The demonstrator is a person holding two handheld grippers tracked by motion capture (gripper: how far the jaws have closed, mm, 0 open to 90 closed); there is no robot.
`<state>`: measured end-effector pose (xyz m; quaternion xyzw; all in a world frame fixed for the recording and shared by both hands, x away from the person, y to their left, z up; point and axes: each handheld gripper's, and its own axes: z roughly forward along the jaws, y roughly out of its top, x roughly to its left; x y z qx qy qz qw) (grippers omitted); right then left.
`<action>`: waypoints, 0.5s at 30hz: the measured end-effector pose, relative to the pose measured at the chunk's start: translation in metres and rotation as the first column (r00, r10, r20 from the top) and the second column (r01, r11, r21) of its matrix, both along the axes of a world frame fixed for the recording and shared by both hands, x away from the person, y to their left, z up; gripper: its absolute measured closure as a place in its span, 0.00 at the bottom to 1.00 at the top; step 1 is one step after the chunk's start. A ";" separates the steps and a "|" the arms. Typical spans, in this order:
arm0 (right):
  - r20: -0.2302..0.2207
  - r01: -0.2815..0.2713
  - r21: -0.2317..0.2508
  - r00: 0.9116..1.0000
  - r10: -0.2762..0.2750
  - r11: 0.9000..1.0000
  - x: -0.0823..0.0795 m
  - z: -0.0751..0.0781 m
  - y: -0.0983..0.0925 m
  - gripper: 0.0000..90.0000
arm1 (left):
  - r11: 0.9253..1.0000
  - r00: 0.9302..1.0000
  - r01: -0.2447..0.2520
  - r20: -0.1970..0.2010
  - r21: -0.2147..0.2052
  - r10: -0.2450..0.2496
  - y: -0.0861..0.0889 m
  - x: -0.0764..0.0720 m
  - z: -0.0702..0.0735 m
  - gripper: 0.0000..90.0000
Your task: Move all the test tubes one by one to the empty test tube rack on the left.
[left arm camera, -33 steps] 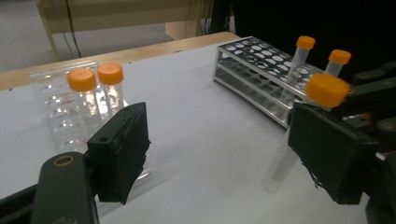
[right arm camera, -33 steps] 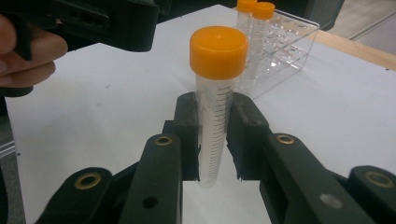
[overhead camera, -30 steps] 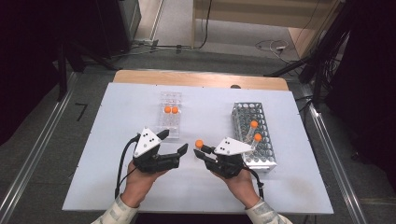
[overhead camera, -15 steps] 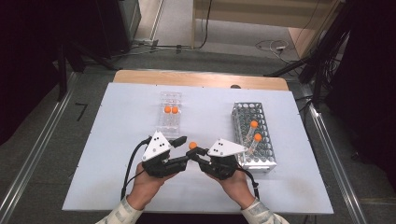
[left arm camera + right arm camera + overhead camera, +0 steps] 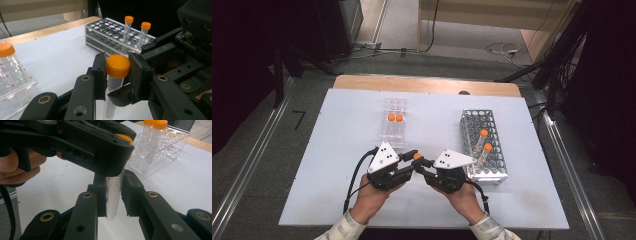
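In the lower middle of the high view, above the white table (image 5: 337, 150), the left gripper (image 5: 412, 159) and right gripper (image 5: 424, 164) meet on one orange-capped tube (image 5: 417, 156). The left gripper's jaws, which have just been closing, clamp the tube's orange cap (image 5: 118, 66), while the right gripper clenches the clear graduated body (image 5: 114, 195) below it (tube roughly upright). The metal rack (image 5: 484, 145) sits at right of centre, and the clear rack (image 5: 393, 125) lies above the grippers.
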<state>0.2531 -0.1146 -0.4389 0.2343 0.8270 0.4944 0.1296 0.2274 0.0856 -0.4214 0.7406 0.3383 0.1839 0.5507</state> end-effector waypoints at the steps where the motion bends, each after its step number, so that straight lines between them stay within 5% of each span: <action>1: 0.000 0.000 0.000 1.000 0.000 1.000 0.000 0.000 0.000 0.80 | 1.000 1.000 0.001 -0.001 -0.002 -0.001 0.000 0.000 0.000 0.76; 7: -0.002 0.000 0.007 1.000 0.000 1.000 0.001 -0.001 0.000 0.79 | 1.000 1.000 0.006 -0.014 -0.008 -0.006 0.002 0.002 0.000 0.78; 15: -0.009 0.002 0.002 1.000 -0.002 1.000 0.001 0.001 -0.004 0.37 | 0.999 1.000 -0.007 -0.028 -0.035 0.006 0.011 0.006 0.002 0.78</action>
